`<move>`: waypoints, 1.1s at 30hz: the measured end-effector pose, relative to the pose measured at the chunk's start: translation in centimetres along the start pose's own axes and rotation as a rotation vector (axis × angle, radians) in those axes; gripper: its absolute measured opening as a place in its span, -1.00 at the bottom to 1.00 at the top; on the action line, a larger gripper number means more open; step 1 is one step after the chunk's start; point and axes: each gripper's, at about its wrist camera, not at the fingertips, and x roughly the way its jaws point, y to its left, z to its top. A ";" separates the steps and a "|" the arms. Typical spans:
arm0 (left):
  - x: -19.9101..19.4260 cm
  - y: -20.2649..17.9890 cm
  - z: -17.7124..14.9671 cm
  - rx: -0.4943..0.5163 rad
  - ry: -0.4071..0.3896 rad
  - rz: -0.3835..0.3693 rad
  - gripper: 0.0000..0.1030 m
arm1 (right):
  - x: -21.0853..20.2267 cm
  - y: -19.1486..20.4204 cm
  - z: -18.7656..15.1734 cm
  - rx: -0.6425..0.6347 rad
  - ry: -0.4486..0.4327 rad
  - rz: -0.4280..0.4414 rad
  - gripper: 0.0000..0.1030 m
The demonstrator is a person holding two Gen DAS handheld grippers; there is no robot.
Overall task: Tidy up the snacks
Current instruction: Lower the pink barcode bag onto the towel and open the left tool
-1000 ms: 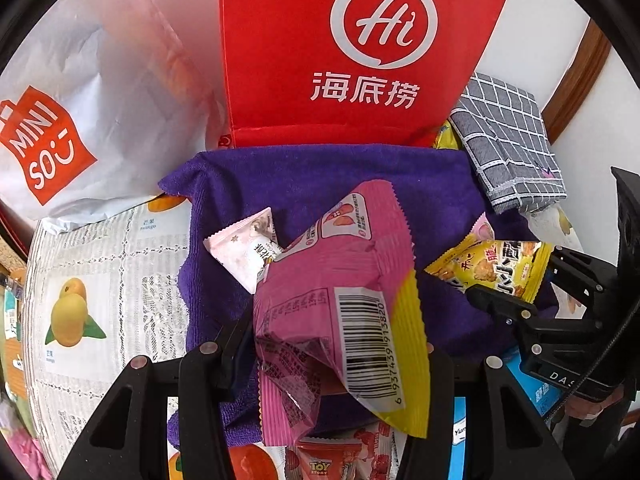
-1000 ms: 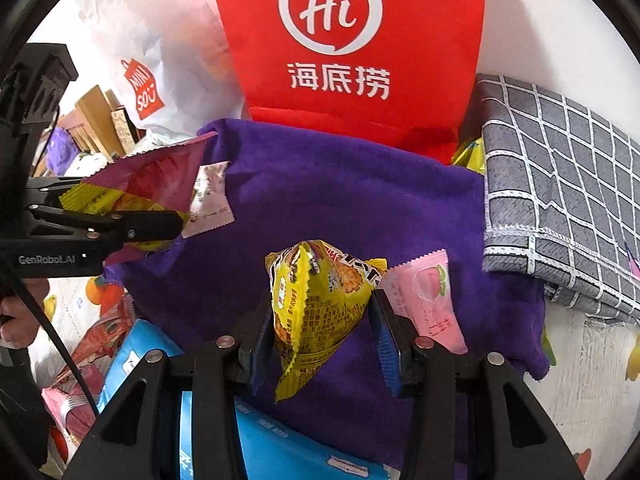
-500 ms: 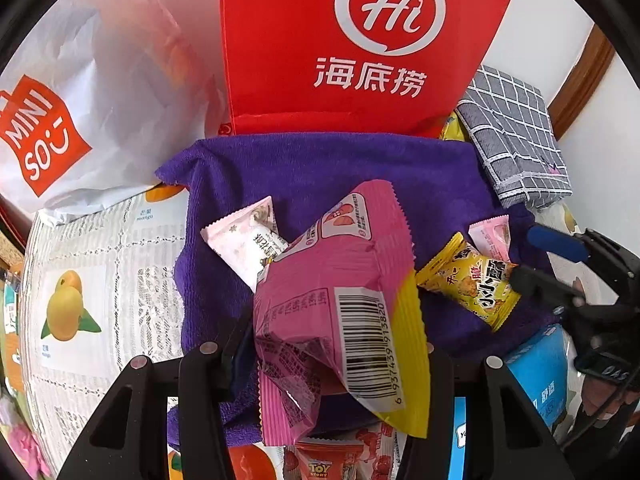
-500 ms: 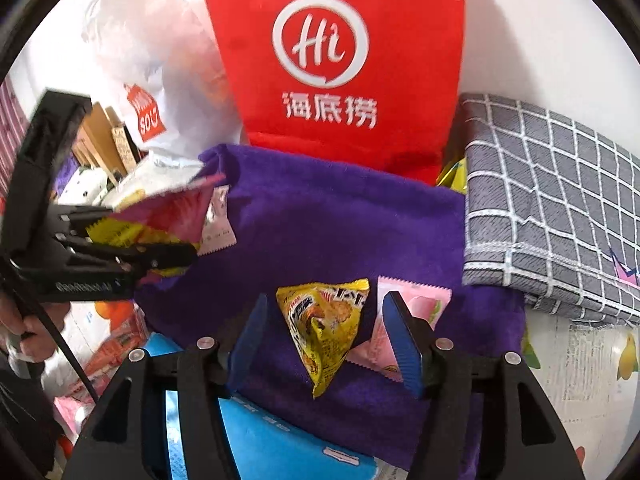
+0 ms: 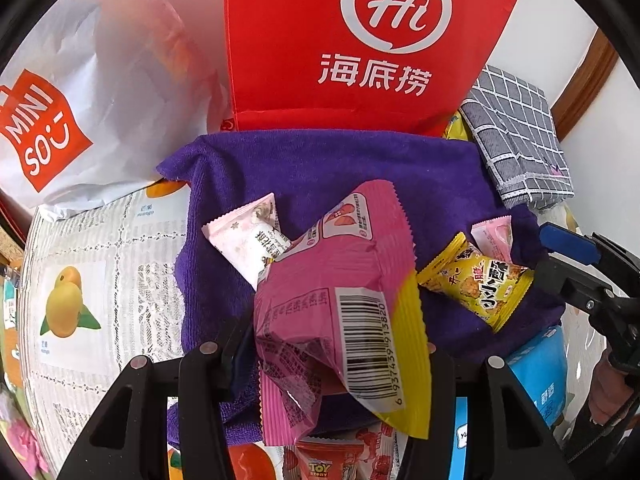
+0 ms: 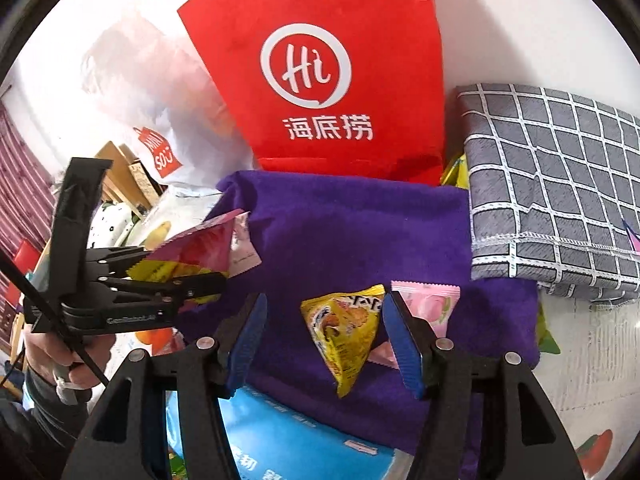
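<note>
My left gripper (image 5: 332, 340) is shut on a pink and yellow snack packet (image 5: 340, 300) and holds it above the purple towel (image 5: 320, 160). It also shows at the left of the right wrist view (image 6: 192, 276). My right gripper (image 6: 324, 340) is open and pulled back above the towel (image 6: 352, 232). A yellow snack packet (image 6: 344, 332) lies on the towel between its spread fingers, with a small pink peach packet (image 6: 432, 304) beside it. The yellow packet (image 5: 476, 280) lies right of centre in the left wrist view. A pale pink packet (image 5: 248, 240) lies on the towel's left part.
A red paper bag (image 5: 360, 40) stands behind the towel, a white Miniso bag (image 5: 80, 100) to its left. A folded grey checked cloth (image 6: 560, 184) lies to the right. A blue packet (image 6: 280, 440) and Toy Story packets (image 5: 332, 460) lie at the near edge.
My right gripper has opened, let go of the yellow packet onto the towel, and drawn back and up. My left gripper still holds the pink packet in place.
</note>
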 end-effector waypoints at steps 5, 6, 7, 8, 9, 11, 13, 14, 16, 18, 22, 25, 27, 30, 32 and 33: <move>-0.3 -0.1 0.1 0.003 -0.007 0.007 0.07 | -0.7 0.9 0.0 -0.018 -0.027 0.006 0.16; -0.5 -0.1 0.1 0.001 -0.011 0.001 0.13 | -0.9 1.0 0.0 -0.018 -0.030 0.007 0.16; -0.7 -0.1 0.2 -0.002 -0.018 -0.010 0.29 | -1.0 1.1 0.0 -0.019 -0.035 0.006 0.16; -0.9 -0.1 0.2 -0.006 -0.026 -0.012 0.41 | -1.2 1.2 0.0 -0.020 -0.043 0.004 0.16; -1.1 -0.1 0.2 -0.008 -0.030 -0.010 0.44 | -1.2 1.3 0.0 -0.020 -0.047 0.004 0.16; -1.4 -0.1 0.3 -0.011 -0.040 -0.008 0.46 | -1.4 1.5 0.0 -0.020 -0.055 0.004 0.16; -1.6 0.0 0.3 -0.018 -0.040 -0.020 0.46 | -1.6 1.7 0.0 -0.017 -0.064 0.005 0.16; -1.8 0.0 0.3 -0.023 -0.042 -0.031 0.46 | -1.7 1.7 0.0 -0.016 -0.066 0.005 0.16; -2.3 -0.1 0.4 -0.026 -0.047 -0.053 0.46 | -2.1 1.7 0.0 -0.009 -0.079 0.002 0.16; -2.9 -0.3 0.4 -0.025 -0.057 -0.072 0.47 | -2.4 1.7 0.1 -0.002 -0.090 0.000 0.16; -4.2 -0.7 0.3 -0.017 -0.079 -0.088 0.54 | -3.4 1.8 0.2 0.023 -0.118 -0.006 0.16; -4.9 -1.1 0.2 -0.012 -0.091 -0.104 0.56 | -4.1 1.9 0.0 0.041 -0.131 -0.007 0.16; -5.5 -1.4 0.2 -0.009 -0.100 -0.116 0.56 | -4.5 1.9 -0.2 0.053 -0.131 -0.014 0.16; -6.3 -1.7 0.2 0.002 -0.113 -0.113 0.56 | -5.4 1.9 -0.7 0.066 -0.125 -0.038 0.16; -7.0 -1.9 0.1 0.004 -0.124 -0.125 0.56 | -6.2 2.1 -1.2 0.083 -0.126 -0.050 0.16; -7.4 -2.0 0.1 0.003 -0.128 -0.132 0.56 | -6.6 2.3 -1.4 0.088 -0.127 -0.057 0.16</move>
